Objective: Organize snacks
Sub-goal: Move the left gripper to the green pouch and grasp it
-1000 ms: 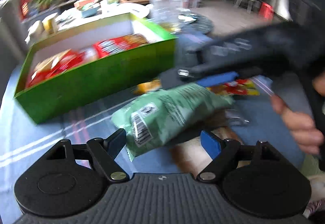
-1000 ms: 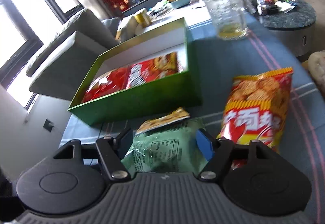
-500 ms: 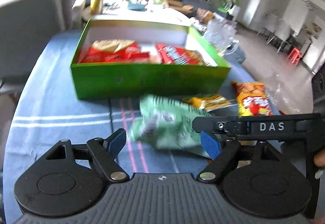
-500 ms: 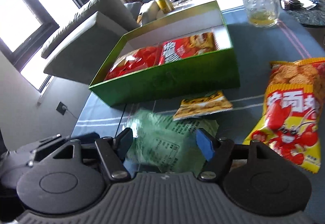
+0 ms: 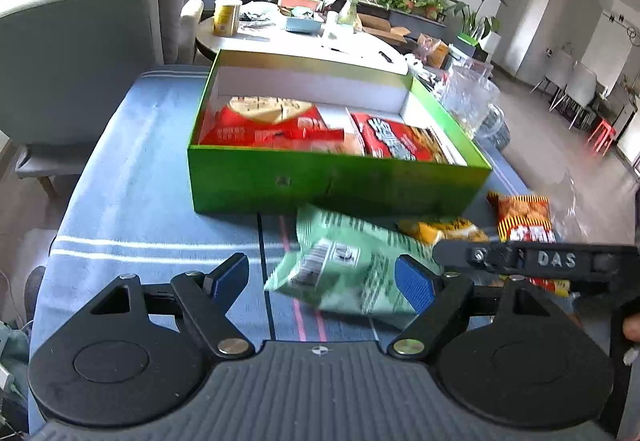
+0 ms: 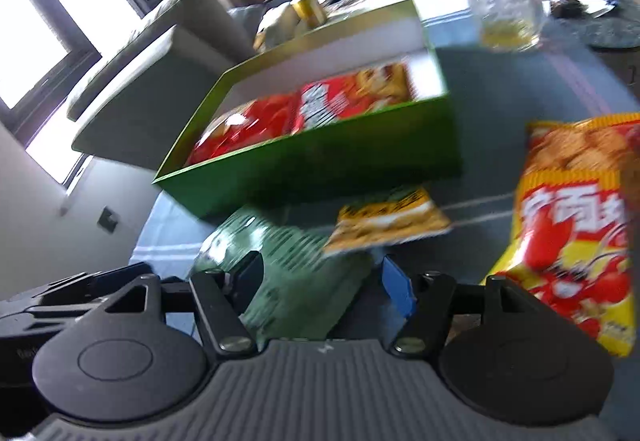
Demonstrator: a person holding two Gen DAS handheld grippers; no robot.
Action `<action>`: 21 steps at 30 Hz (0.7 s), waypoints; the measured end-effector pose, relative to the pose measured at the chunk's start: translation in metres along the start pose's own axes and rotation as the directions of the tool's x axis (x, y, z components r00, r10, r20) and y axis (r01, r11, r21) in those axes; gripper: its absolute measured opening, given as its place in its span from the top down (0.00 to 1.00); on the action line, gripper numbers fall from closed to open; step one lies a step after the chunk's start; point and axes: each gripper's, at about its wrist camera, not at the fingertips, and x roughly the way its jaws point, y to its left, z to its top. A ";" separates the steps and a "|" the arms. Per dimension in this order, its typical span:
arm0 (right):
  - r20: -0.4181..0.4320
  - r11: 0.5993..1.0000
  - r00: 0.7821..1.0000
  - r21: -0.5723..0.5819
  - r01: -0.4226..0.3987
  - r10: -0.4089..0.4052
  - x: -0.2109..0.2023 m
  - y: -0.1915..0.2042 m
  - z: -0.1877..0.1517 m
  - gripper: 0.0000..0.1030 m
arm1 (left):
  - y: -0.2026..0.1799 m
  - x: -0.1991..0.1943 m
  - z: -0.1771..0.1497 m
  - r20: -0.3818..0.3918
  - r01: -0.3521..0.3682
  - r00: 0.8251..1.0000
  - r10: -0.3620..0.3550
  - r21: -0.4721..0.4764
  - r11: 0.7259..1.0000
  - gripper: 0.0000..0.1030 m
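Note:
A green snack bag (image 5: pixel 352 265) lies tilted in front of the green box (image 5: pixel 340 181). My right gripper (image 6: pixel 320 281) has this green bag (image 6: pixel 296 281) between its jaws. The jaws are closing on it, the left pad against the bag and the right pad at its edge. My left gripper (image 5: pixel 320 277) stands open just short of the bag and grips nothing. The right gripper's black frame (image 5: pixel 560 261) reaches in from the right. Red snack packs (image 5: pixel 272 125) lie inside the box (image 6: pixel 320 161).
A small yellow packet (image 6: pixel 388 221) and a red-and-yellow chip bag (image 6: pixel 580 221) lie on the blue striped cloth to the right of the green bag. A glass mug (image 6: pixel 500 1) stands behind the box. A grey sofa (image 5: pixel 80 41) borders the left side.
The left wrist view has rolled level and swung left, so the box now sits square ahead. The right jaws have narrowed on the green bag, which has shifted slightly.

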 end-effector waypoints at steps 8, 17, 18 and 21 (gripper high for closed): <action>-0.011 0.999 1.000 -0.041 -0.028 0.027 0.001 0.014 -0.003 0.35 | -0.004 0.038 0.012 -0.054 -0.031 0.998 0.033 0.045 0.999 0.24; -0.032 0.999 0.999 -0.046 0.013 -0.014 0.017 0.010 -0.004 0.34 | 0.006 0.044 0.001 -0.085 -0.014 0.996 0.013 -0.009 1.000 0.20; -0.033 0.999 0.999 -0.038 0.009 -0.010 0.016 0.009 -0.005 0.34 | 0.006 0.042 0.000 -0.086 -0.015 0.996 0.015 -0.007 1.000 0.20; -0.023 0.999 1.000 -0.035 0.020 -0.021 0.013 0.009 -0.005 0.34 | 0.005 0.038 -0.004 -0.090 -0.014 0.996 0.014 -0.009 1.000 0.20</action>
